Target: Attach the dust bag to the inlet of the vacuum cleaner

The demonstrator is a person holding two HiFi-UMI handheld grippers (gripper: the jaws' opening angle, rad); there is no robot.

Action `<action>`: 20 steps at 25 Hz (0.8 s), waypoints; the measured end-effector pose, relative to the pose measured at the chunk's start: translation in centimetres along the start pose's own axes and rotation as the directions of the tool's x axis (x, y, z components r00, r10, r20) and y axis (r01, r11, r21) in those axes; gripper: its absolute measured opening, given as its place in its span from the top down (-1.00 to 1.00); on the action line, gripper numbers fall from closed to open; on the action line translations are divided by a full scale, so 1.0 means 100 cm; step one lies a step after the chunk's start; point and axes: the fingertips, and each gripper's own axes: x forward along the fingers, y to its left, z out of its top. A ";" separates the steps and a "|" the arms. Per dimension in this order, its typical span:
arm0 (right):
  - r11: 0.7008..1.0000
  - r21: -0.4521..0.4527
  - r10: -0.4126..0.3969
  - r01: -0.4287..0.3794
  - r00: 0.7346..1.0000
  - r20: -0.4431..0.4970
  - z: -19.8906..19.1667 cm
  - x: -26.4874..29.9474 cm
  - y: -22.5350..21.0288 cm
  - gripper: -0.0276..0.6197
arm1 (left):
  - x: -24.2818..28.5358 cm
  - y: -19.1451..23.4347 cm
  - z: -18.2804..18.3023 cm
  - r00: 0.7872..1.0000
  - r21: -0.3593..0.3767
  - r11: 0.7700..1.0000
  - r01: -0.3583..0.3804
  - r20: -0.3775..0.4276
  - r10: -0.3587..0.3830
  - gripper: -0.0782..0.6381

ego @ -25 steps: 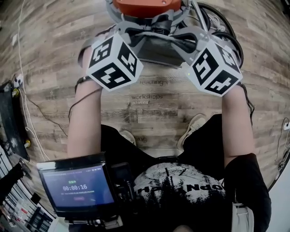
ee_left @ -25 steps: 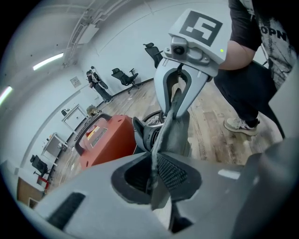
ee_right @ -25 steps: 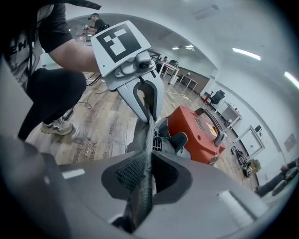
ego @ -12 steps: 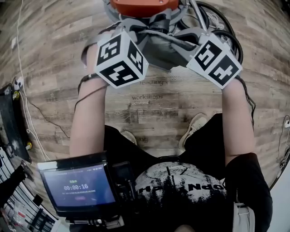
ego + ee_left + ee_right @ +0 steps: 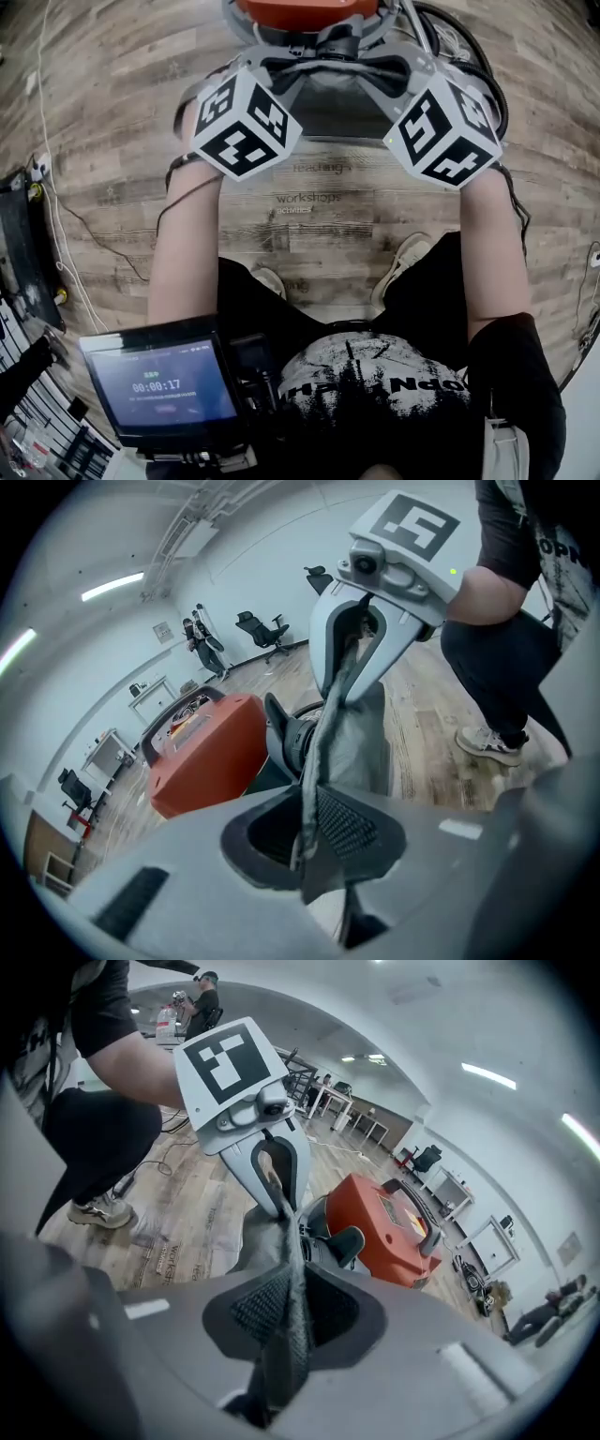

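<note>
A grey cloth dust bag [image 5: 342, 108] hangs stretched between my two grippers, just in front of the orange vacuum cleaner [image 5: 300, 11] on the floor. My left gripper [image 5: 314, 841] pinches one edge of the bag [image 5: 361, 742]. Its jaws have just been opening a little, with the cloth still between the pads. My right gripper [image 5: 286, 1321] is shut on the opposite edge of the bag [image 5: 262, 1237]. The black inlet [image 5: 292, 742] sticks out of the vacuum [image 5: 206, 757] behind the cloth. Each gripper view shows the other gripper across the bag: the right [image 5: 352, 658] and the left [image 5: 272, 1171].
Black hoses and cables [image 5: 469, 66] coil to the right of the vacuum. A thin cable [image 5: 56, 225] runs along the wooden floor at the left. The person's shoes [image 5: 403, 258] stand close behind the bag. A small screen [image 5: 164, 384] hangs at the person's waist.
Both grippers have shifted only slightly. The bag between them was tilted half a second ago and now hangs flatter in front of the vacuum.
</note>
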 end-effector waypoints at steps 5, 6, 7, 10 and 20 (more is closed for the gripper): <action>0.997 0.074 0.021 -0.023 1.000 0.022 -0.005 0.001 0.001 0.74 | -0.002 0.003 0.005 1.000 0.039 0.999 0.012 -0.023 -0.011 0.62; 0.996 0.087 0.023 -0.024 1.000 0.020 -0.007 0.001 0.001 0.73 | -0.004 0.004 0.009 1.000 0.050 0.999 0.009 -0.022 -0.008 0.62; 0.995 0.097 0.025 -0.027 1.000 0.014 -0.010 0.001 0.001 0.73 | -0.005 0.006 0.013 1.000 0.060 0.998 0.002 -0.016 -0.001 0.62; 0.991 0.124 0.044 -0.043 0.999 -0.006 -0.019 0.001 0.003 0.73 | -0.008 0.009 0.023 1.000 0.085 0.996 -0.019 0.002 0.019 0.64; 0.997 0.078 0.011 -0.012 1.000 0.017 -0.013 0.004 -0.005 0.73 | -0.001 0.010 0.011 1.000 0.023 1.000 -0.004 0.011 0.003 0.63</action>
